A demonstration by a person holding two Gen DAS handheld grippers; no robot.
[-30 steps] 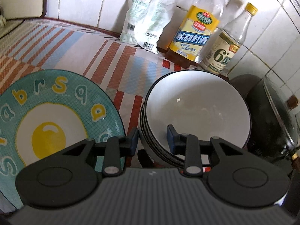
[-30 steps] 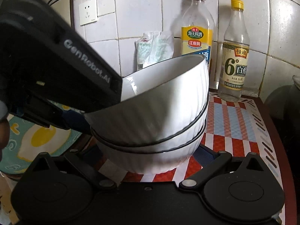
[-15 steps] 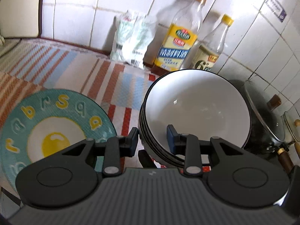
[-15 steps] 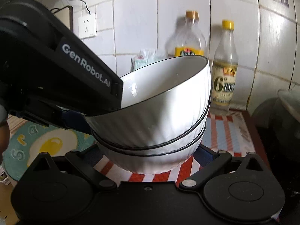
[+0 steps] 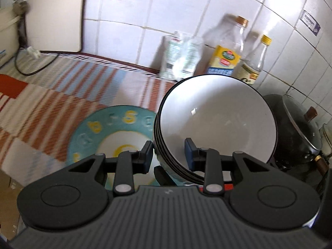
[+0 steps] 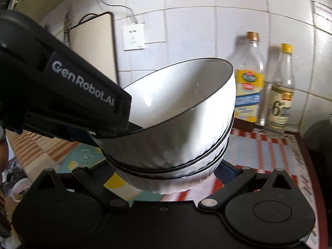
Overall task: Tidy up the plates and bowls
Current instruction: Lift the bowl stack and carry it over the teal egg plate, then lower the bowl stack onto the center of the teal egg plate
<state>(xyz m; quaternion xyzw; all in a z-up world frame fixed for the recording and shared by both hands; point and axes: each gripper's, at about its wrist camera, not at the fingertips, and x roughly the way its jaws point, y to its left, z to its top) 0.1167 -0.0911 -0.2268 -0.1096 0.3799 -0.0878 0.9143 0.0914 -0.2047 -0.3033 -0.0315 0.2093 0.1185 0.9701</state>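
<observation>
Though rim-gripped — bowl stack (image 5: 217,122) airborne

Bright daylight, motion blur, fisheye-warped edges

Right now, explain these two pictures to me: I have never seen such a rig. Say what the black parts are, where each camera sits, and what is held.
No robot arm here: a person holds a two-finger gripper in each hand, with a fisheye camera looking along its fingers. The left gripper is clamped over the rim of a stack of white bowls. The right gripper cradles the same stack from below, its fingers at either side. The stack is lifted clear of the striped mat. A fried-egg plate lies on the mat; two bottles, a bag and a dark pot stand behind.
</observation>
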